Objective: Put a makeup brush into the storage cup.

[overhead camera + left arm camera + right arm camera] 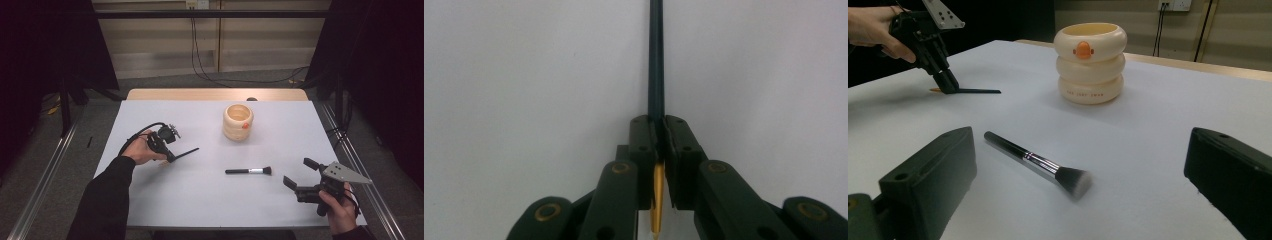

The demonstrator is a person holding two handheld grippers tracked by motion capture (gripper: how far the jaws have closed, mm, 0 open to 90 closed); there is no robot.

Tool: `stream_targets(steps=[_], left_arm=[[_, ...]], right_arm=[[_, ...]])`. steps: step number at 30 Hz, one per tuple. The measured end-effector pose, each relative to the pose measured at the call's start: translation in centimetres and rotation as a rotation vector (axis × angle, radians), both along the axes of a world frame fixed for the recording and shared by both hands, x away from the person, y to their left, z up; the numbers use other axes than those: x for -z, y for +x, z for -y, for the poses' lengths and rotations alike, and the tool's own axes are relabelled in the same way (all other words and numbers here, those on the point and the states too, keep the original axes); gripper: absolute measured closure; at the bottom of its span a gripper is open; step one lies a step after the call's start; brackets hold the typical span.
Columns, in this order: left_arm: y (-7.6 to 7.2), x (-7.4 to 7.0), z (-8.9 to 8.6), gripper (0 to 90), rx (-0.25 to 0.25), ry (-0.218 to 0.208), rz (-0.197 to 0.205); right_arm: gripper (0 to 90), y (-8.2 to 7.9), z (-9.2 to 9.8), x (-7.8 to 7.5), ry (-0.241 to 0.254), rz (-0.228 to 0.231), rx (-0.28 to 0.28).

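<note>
White tabletop (165, 200) with wooden far edge, grey floor around, left gripper (170, 156) clamped on thin brush (186, 152) near left edge, right gripper (298, 174) jaws apart at near right corner.

The cream ringed holder (1090, 62) carries small lettering, too blurred to read.

Brush (248, 171) before holder (238, 122), pencil (186, 151) seemingly leftward.

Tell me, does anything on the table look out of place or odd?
Nothing stands out. The holder stands upright, the brush lies flat and whole, the left gripper is shut on a thin black stick, and nothing is spilled on the table.
</note>
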State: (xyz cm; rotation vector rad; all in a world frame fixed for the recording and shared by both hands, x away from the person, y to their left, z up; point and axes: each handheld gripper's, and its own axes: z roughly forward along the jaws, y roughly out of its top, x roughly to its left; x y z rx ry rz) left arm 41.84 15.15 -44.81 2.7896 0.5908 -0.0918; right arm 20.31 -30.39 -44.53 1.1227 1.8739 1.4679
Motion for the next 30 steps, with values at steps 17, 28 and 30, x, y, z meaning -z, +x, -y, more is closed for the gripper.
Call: stream_targets(steps=[17, 28, 30], left_arm=[[-0.3, 0.0, -0.8, 83.5, -0.09, -0.068, -0.026], [-1.1, -0.6, -1.5, 83.5, -0.151, -0.153, -0.003], [-1.3, -0.7, -1.5, 83.5, -0.167, -0.165, 0.009]], right_arm=[[0.2, -0.1, 0.1, -0.1, 0.007, 0.007, 0.007], [0.2, -0.1, 0.0, -0.1, 0.006, 0.003, 0.004], [0.2, 0.0, 0.0, -0.1, 0.0, 0.003, 0.006]])
